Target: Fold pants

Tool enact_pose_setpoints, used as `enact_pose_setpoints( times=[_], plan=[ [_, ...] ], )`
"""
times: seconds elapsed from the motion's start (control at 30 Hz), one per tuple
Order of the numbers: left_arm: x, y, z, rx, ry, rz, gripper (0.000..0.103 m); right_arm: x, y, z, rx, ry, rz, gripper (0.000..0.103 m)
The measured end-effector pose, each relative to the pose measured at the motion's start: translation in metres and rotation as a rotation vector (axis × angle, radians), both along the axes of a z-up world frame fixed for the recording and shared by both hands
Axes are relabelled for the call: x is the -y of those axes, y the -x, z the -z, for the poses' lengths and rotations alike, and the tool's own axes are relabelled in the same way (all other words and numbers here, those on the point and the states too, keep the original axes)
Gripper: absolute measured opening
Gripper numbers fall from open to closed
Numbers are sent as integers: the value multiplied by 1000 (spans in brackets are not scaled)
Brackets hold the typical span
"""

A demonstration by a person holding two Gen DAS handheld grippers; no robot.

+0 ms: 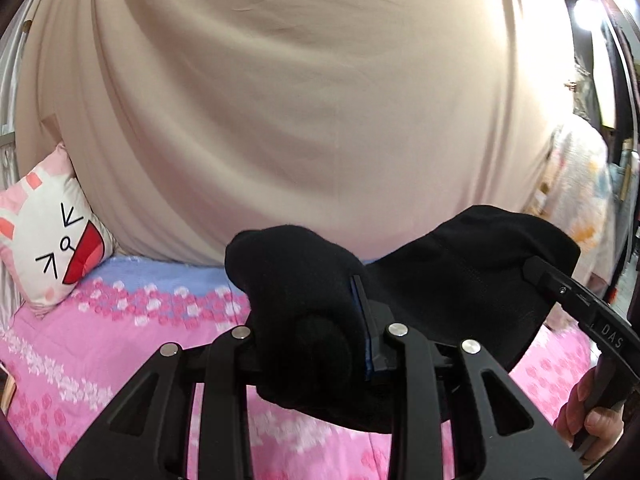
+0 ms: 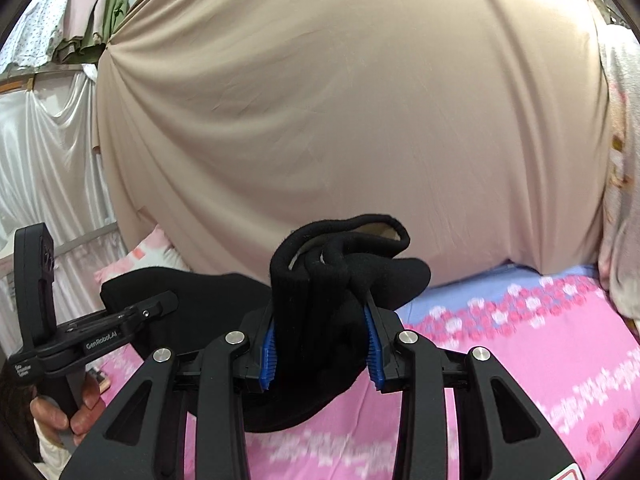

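Beige drape (image 1: 280, 100), pink floral bedspread (image 1: 100, 340), bunny pillow (image 1: 48, 240)

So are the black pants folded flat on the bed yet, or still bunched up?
Still bunched. The black pants hang above the pink bedspread, clamped in the right gripper and left gripper.

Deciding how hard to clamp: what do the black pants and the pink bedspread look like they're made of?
Black pants: matte, fuzzy surface and thick soft folds suggest fleece or a brushed knit, likely bulky but compressible. Pink bedspread: matte, floral print that blurs here; probably a plush or cotton weave, though the texture is unclear.
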State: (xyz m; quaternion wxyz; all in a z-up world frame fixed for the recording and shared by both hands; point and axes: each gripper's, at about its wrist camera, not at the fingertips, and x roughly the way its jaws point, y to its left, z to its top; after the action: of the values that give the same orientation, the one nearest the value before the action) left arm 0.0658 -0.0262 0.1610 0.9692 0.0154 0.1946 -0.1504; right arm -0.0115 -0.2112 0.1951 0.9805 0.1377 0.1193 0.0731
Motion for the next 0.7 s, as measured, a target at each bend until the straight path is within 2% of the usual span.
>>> enact_pose_setpoints(
  times=[0.13,0.4,0.53,0.7],
  plan=[
    [5,-40,7,5,-11,-36,28,5,-44,7,25,-1,6,34],
    [21,-128,44,-8,-78,-119,28,20,-123,52,18,-41,14,34],
    [29,-163,70,17,-125,-142,28,30,-161,84,-24,-68,25,34],
    [39,-211,121,-57,-161,-139,28,46,-201,137,-130,-108,45,34]
  ],
)
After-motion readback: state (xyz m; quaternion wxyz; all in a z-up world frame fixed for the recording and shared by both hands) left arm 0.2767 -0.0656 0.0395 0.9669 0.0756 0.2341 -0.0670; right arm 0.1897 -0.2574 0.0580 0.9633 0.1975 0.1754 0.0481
